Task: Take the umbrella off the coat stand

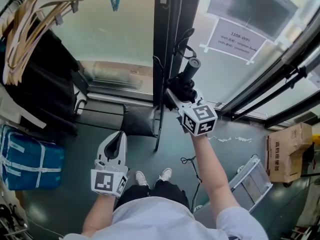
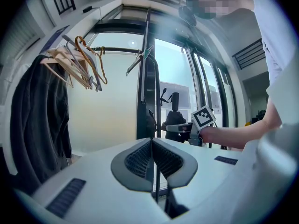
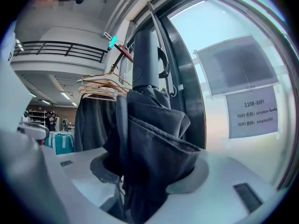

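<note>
The folded black umbrella (image 1: pixel 186 84) stands upright against the dark coat stand pole (image 1: pixel 162 44), its cylindrical handle (image 1: pixel 193 66) pointing up. My right gripper (image 1: pixel 179 88) is shut on the umbrella's bunched fabric. In the right gripper view the black fabric (image 3: pixel 154 148) fills the gap between the jaws, and the grey handle (image 3: pixel 145 59) rises above it beside the stand (image 3: pixel 187 78). My left gripper (image 1: pixel 120 138) hangs lower and to the left, shut with nothing in it; its pads (image 2: pixel 140 160) meet. The left gripper view shows the umbrella (image 2: pixel 175 118) and the right gripper (image 2: pixel 187 127) ahead.
Wooden hangers (image 1: pixel 35 19) and a black coat (image 1: pixel 47 84) hang on a rack at the left, above a blue bag (image 1: pixel 30 164). A dark bag (image 1: pixel 140 120) lies at the stand's foot. A cardboard box (image 1: pixel 290 151) and a folded step ladder (image 1: pixel 250 176) sit at the right, by glass walls.
</note>
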The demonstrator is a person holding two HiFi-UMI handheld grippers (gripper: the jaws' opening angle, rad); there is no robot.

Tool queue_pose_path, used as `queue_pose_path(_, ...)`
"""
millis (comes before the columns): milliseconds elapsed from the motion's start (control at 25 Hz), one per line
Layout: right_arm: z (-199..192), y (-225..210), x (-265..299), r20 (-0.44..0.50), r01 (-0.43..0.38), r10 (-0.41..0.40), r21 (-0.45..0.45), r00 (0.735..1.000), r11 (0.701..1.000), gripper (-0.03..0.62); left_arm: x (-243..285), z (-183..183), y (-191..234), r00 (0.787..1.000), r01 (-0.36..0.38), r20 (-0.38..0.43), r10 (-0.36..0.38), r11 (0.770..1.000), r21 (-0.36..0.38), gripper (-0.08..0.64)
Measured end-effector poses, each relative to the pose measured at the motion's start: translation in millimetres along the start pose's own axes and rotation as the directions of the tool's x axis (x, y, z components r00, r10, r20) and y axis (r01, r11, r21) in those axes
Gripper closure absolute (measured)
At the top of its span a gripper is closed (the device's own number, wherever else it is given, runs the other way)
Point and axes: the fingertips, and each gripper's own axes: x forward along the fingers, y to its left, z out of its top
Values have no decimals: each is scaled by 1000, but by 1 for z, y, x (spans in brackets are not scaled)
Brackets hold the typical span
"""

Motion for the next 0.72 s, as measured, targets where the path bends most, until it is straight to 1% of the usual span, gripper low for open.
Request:
queue_pose_path(160, 5, 2, -3, -3, -3, 3, -16, 1000, 1000, 344, -3, 2, 1, 1000, 4, 8, -4, 1000, -12, 531)
queue_pose_path(440, 27, 3, -9, 31, -14, 14, -19, 999, 1000, 344, -8, 9, 7, 1000, -10, 28, 11, 1000, -28, 531)
queue_pose_path(720, 50, 1, -13, 51, -26, 29, -43, 998, 999, 343, -7, 13, 3, 999, -10, 38, 10, 1000, -4, 531)
